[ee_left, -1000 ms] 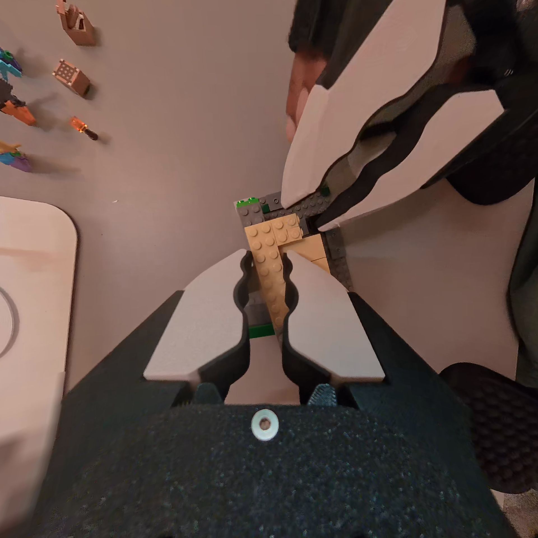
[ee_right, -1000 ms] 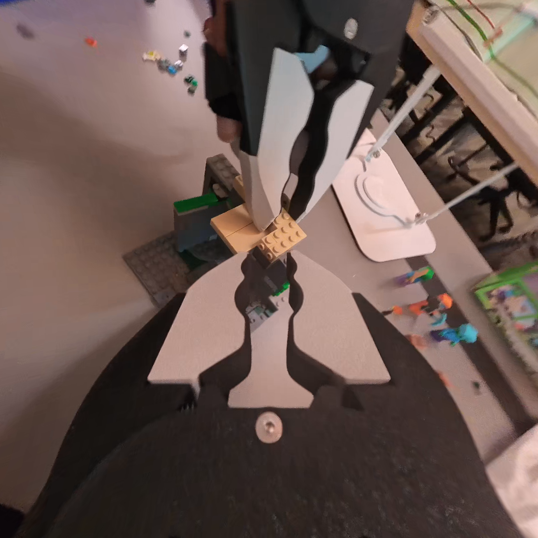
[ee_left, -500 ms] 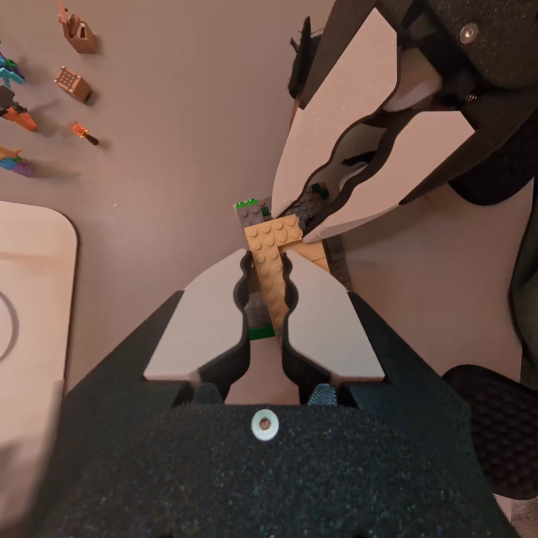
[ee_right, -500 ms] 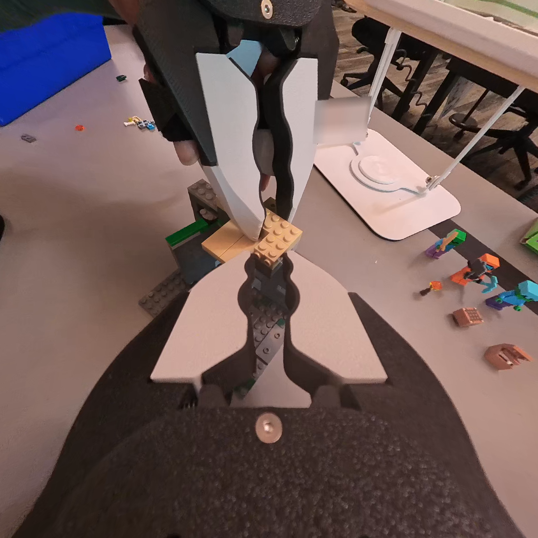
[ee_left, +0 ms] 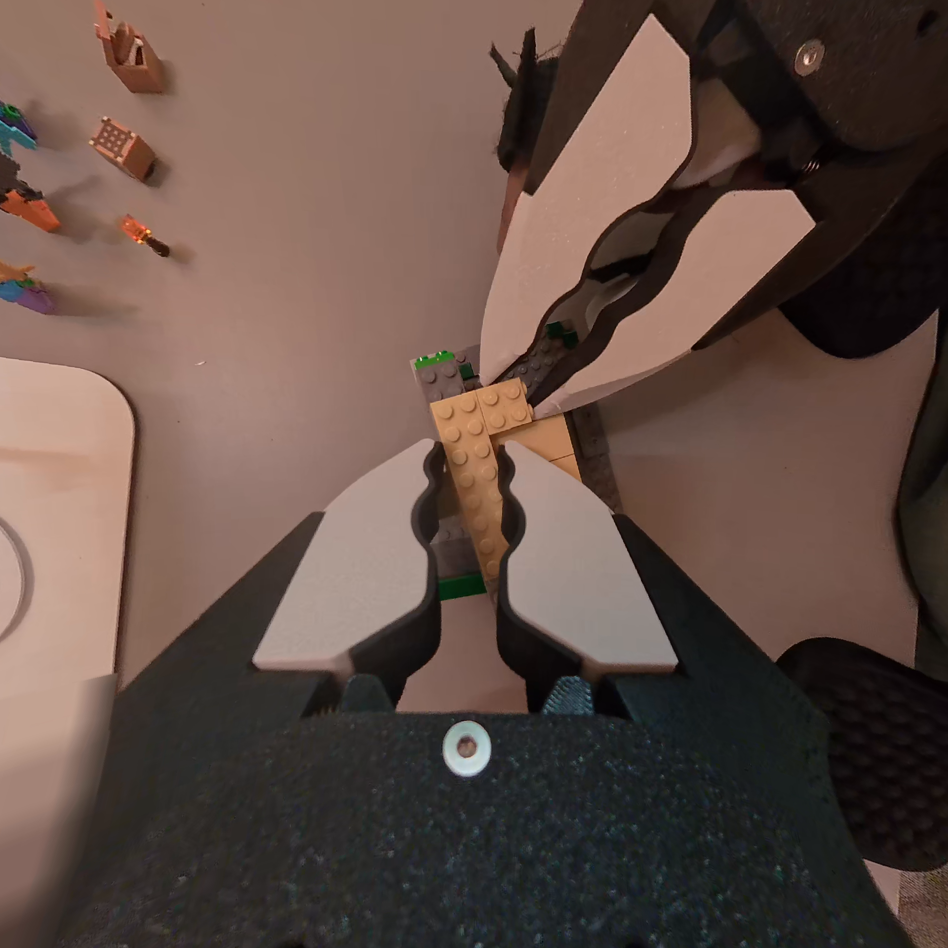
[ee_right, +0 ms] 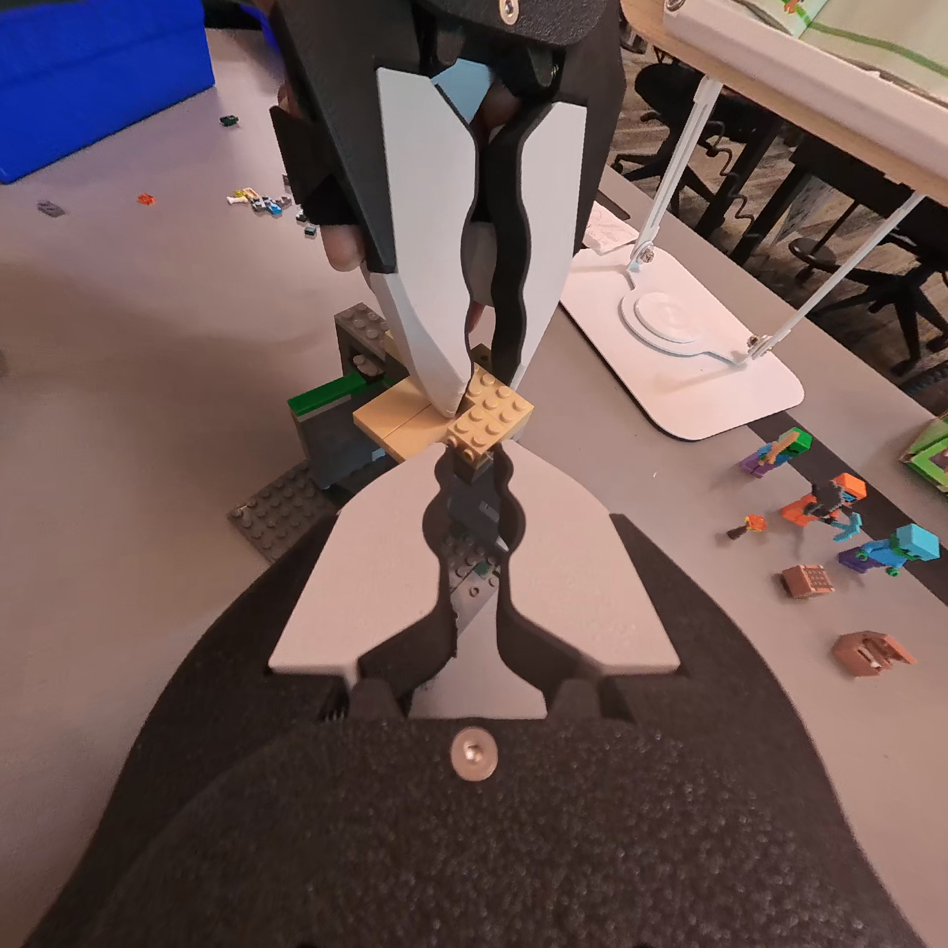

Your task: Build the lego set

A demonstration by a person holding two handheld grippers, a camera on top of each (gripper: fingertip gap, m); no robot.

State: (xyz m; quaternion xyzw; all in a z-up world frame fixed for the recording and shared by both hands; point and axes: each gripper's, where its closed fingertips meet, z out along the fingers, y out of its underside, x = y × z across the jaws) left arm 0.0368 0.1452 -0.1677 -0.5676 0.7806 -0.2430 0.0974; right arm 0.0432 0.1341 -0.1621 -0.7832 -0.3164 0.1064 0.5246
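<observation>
So my left gripper (ee_left: 469, 451) is clamped on the long tan plate (ee_left: 474, 474), right gripper (ee_left: 513, 392) tips nearly pinched together beside the small tan plate (ee_left: 505, 405).

tan plate (ee_left: 474, 464): glossy studded plastic | table (ee_left: 308, 205): smooth matt | tool body (ee_left: 461, 846): rough black

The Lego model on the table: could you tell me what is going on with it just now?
A person is building the Lego model with two handheld grippers. The left gripper comes down from above and is closed on the long tan plate on top. The right gripper has its tips at the small tan plate beside it; whether it grips is unclear. Minifigures lie aside on the table.
</observation>
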